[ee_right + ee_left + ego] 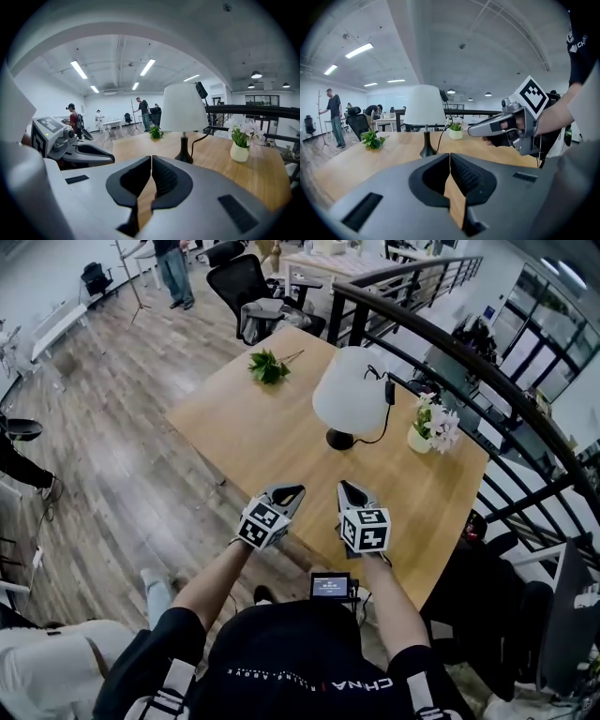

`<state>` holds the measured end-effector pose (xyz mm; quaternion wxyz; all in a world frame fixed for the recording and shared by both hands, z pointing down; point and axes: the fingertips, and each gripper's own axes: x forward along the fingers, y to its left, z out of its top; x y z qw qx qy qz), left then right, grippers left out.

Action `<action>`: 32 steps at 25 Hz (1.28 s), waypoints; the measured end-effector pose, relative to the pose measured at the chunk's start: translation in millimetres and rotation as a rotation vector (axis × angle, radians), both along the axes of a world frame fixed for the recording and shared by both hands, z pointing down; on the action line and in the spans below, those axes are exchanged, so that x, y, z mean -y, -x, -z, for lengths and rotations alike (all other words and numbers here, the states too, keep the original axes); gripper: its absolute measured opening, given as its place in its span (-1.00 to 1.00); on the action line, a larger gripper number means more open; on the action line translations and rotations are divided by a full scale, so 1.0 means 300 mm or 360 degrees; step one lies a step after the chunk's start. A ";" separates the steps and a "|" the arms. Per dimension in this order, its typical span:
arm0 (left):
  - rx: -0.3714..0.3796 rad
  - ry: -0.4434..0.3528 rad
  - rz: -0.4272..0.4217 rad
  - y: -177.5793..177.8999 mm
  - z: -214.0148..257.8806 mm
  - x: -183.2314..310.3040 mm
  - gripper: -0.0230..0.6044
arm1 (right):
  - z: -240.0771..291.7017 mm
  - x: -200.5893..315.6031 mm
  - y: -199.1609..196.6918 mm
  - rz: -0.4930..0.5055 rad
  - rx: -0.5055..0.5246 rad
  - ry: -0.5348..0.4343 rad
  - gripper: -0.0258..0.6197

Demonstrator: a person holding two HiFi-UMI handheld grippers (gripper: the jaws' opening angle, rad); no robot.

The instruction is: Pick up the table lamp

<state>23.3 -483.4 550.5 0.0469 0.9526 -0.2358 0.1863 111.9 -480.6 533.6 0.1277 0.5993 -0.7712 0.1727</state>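
white dome-shaded table lamp with thin black stem on smooth wood-grain table; left gripper and right gripper both closed, empty, ribbed jaws together.

Lamp on table, flower pot to its right, sprig behind left

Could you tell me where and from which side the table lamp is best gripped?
Probably the thin dark stem of the table lamp, between the white shade and the round base, approached level from the near side. The shade looks too wide to pinch, and the cord hangs on the right side, so stay left of it.
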 end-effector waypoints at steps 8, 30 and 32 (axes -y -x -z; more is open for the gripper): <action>-0.0030 0.0043 0.0020 -0.026 -0.042 0.003 -0.86 | -0.009 0.006 -0.039 0.0014 -0.0048 0.0015 -0.82; 0.0139 0.0017 0.0050 -0.225 -0.071 0.111 -0.86 | 0.075 0.068 -0.207 0.0368 -0.0369 -0.0079 -0.82; 0.0147 -0.0007 0.0098 -0.257 -0.073 0.160 -0.86 | 0.110 0.110 -0.233 0.0423 -0.0418 -0.0123 -0.82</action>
